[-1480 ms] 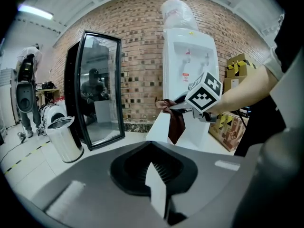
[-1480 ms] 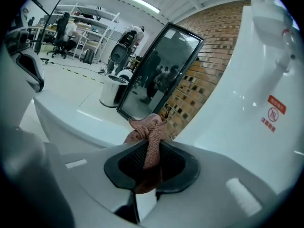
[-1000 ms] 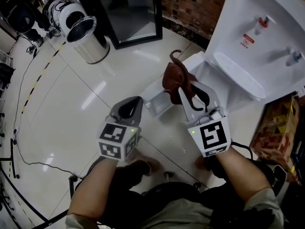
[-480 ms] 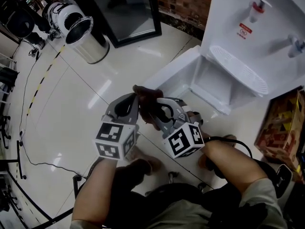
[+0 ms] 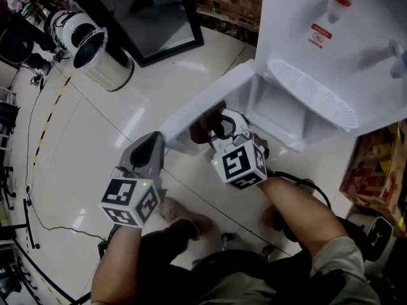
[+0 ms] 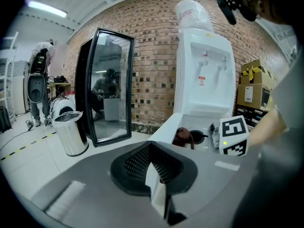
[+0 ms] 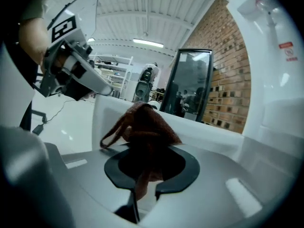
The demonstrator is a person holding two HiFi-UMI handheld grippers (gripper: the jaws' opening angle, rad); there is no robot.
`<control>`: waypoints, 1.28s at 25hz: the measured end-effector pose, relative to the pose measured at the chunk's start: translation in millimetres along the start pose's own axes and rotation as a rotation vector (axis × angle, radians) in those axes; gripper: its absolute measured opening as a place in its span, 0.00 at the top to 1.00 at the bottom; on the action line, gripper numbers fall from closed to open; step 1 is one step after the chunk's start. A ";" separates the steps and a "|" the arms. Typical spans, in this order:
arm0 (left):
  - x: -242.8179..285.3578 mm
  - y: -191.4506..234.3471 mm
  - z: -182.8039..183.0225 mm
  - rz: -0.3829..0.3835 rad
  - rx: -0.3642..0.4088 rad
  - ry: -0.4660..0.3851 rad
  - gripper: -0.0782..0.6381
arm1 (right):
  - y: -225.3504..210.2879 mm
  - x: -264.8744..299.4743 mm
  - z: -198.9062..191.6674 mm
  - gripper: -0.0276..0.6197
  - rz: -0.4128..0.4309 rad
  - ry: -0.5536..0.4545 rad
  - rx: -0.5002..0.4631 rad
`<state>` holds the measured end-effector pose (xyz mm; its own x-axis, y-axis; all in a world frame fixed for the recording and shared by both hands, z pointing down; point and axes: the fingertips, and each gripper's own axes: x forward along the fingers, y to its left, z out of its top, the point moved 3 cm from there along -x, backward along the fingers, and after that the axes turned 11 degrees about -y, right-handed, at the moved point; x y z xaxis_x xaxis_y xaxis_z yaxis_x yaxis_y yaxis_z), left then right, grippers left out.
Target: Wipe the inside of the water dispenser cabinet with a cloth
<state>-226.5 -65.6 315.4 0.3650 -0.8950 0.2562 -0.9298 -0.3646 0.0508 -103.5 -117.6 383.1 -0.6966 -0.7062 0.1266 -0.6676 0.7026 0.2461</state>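
Right gripper [image 5: 220, 124] pinches the bunched brown cloth [image 5: 202, 127], one strip looping loose, just before the open cabinet [image 5: 283, 107] of the water dispenser [image 5: 305, 11], close beside the swung-out door [image 5: 203, 94]. A second ago it held the cloth higher. Left gripper [image 5: 151, 146], pressed together and empty, hangs over open floor [image 5: 95, 132].
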 end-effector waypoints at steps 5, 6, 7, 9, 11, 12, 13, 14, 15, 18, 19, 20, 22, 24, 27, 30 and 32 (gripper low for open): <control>2.2 1.9 0.4 0.004 -0.006 0.000 0.89 | -63.4 -6.6 -19.0 0.85 -0.211 0.054 0.117; 2.5 1.9 0.2 0.005 -0.010 0.001 0.89 | -76.8 -11.0 -21.9 0.85 -0.262 0.068 0.123; 2.5 1.8 0.0 0.006 -0.015 0.004 0.89 | -89.2 -16.3 -24.2 0.85 -0.311 0.081 0.127; 2.1 1.3 -0.1 0.006 -0.022 0.011 0.89 | -106.9 -27.5 -26.7 0.85 -0.391 0.096 0.141; 2.2 0.9 0.0 0.005 -0.017 0.017 0.89 | -114.8 -37.5 -29.5 0.85 -0.451 0.107 0.155; 2.6 0.6 0.0 0.004 -0.014 0.019 0.89 | -117.8 -41.6 -32.6 0.85 -0.477 0.115 0.167; 3.1 0.2 -0.1 0.003 -0.011 0.020 0.89 | -121.0 -44.5 -36.4 0.85 -0.494 0.125 0.180; 3.6 -0.5 -0.3 0.001 -0.008 0.020 0.89 | -124.1 -45.6 -40.0 0.85 -0.498 0.133 0.191; 4.0 -1.1 -0.4 -0.001 -0.004 0.019 0.89 | -126.7 -45.3 -42.4 0.85 -0.492 0.136 0.198; 4.3 -0.9 -0.2 -0.001 0.002 0.016 0.89 | -127.2 -43.3 -39.9 0.85 -0.464 0.116 0.206; 4.1 0.0 -0.1 0.001 0.001 0.016 0.89 | -120.8 -42.2 -36.4 0.85 -0.443 0.099 0.206; 4.0 1.1 0.1 0.002 -0.002 0.016 0.89 | -109.5 -40.3 -31.9 0.85 -0.408 0.078 0.202; 4.4 2.7 0.6 0.000 -0.006 0.017 0.89 | -74.4 -34.5 -20.2 0.85 -0.296 0.030 0.170; 5.3 2.9 0.9 -0.005 -0.010 0.016 0.89 | -30.7 -30.0 -2.9 0.85 -0.137 -0.026 0.095; 5.5 2.7 0.8 -0.008 -0.010 0.008 0.89 | 35.7 -30.6 24.6 0.85 0.107 -0.104 -0.021; 6.2 2.9 0.4 -0.002 -0.014 0.008 0.89 | 89.3 -32.4 34.8 0.85 0.267 -0.176 -0.064; 6.6 2.2 0.0 0.002 -0.015 0.010 0.89 | 114.1 -29.8 28.9 0.85 0.351 -0.173 -0.108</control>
<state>-226.0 -72.3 317.2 0.3624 -0.8933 0.2659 -0.9313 -0.3585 0.0647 -166.5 -13.9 379.6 -0.9173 -0.3936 0.0600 -0.3564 0.8789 0.3171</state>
